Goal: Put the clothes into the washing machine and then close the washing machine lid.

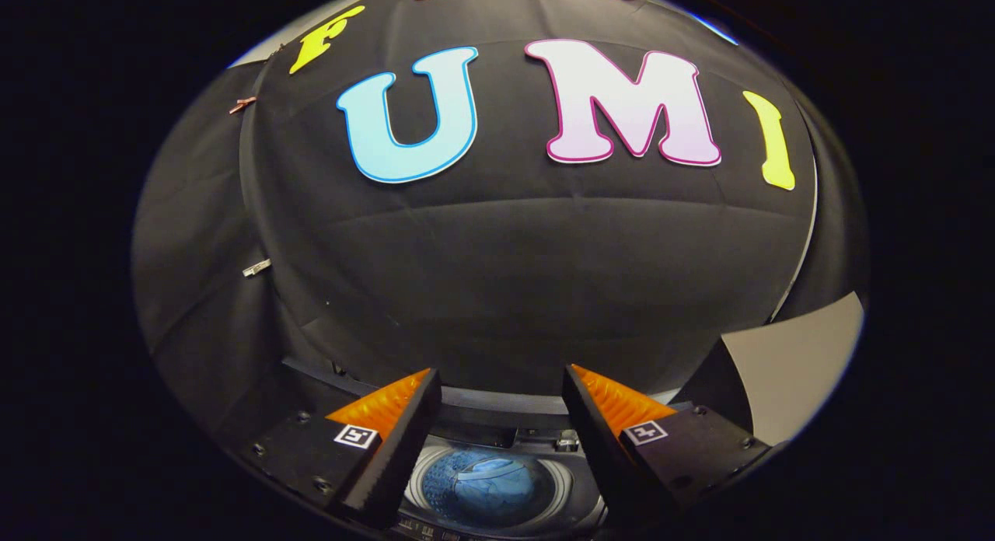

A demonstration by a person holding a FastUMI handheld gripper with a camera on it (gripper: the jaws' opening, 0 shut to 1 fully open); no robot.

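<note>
Blue crumpled cloth, the clothes point(486, 483), lies in the round drum of the top-loading washing machine point(497, 440), seen in the gripper view between and below the two fingers. Gripper point(501, 389) hangs above the machine's open top, jaws spread wide, nothing between them, no contact with cloth or machine. Black cloth booth wall point(497, 277) rises just beyond the fingers; a pale flat panel point(801, 354) stands beyond the right finger, possibly the raised lid, cannot tell for sure.

Judgement: loading looks done, clothes sit inside the drum; step in hand is likely closing the lid. To do it well, the person should find the lid's free edge, keep the jaws spread or hook one finger behind the edge, swing it down slowly along its hinge arc, and check no cloth pokes over the rim first.

Clothes look soft, bunched into a rounded heap, low in the pale ribbed tub, folds visible, no part seen over the drum's rim.
</note>
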